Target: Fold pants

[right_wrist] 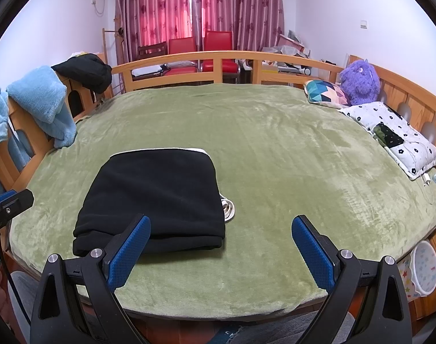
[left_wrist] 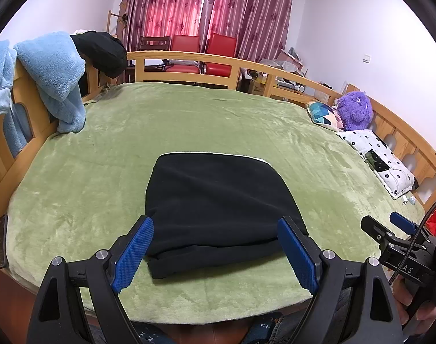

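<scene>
In the left wrist view, one pair of black pants point(left_wrist: 221, 209) lies folded into a compact, thick rectangle on the green blanket point(left_wrist: 103, 172), near the front edge of the bed, with a thin white lining showing along its far edge. The left gripper point(left_wrist: 215, 250) hovers over the near edge of the pants, its two blue pads set wide apart and gripping nothing. The right gripper point(left_wrist: 387, 223) shows at the right edge, its jaws parted and empty. Far off stand two red chairs point(left_wrist: 203, 54); on the right lie two pillows point(left_wrist: 378, 160) and one purple plush toy point(left_wrist: 355, 111). In the right wrist view, the same pants point(right_wrist: 157, 197) sit left of centre, a white drawstring point(right_wrist: 229, 207) poking out at their right side. The right gripper point(right_wrist: 221, 248) is spread wide over bare blanket, holding nothing.
</scene>
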